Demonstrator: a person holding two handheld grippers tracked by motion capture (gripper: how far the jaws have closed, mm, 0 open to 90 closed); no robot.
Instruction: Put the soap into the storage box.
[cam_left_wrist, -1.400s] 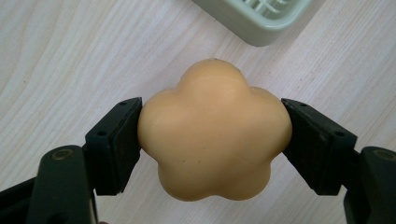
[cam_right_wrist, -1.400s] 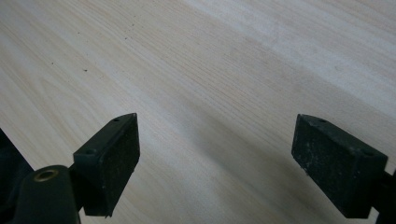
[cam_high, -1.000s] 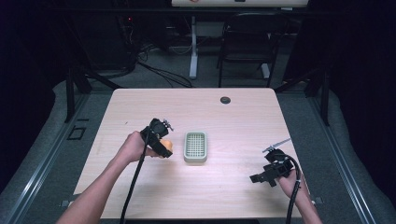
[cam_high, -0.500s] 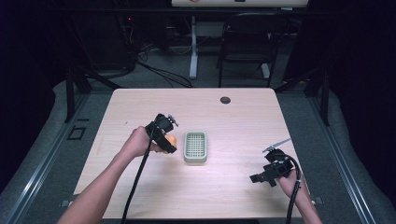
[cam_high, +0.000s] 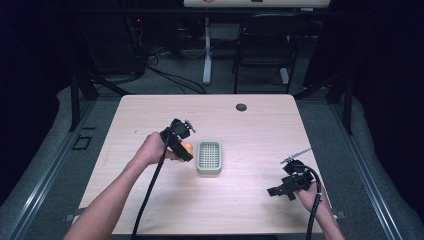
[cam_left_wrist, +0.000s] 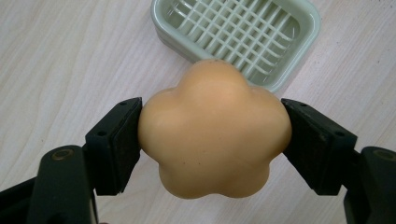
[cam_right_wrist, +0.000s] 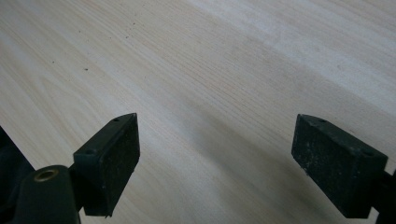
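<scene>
We see the left gripper (cam_left_wrist: 212, 140) clenched on an orange flower-shaped soap (cam_left_wrist: 215, 135), held just beside the green slatted soap dish (cam_high: 208, 157) mid-desk (cam_high: 240, 125). The right gripper (cam_right_wrist: 233, 163) hovers released over bare wood. No writing is readable.

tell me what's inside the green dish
Nothing shows in the dish: its slatted grid is bare in both views. The soap, held between the left gripper's jaws, covers the dish's near edge, so that strip is hidden.
</scene>
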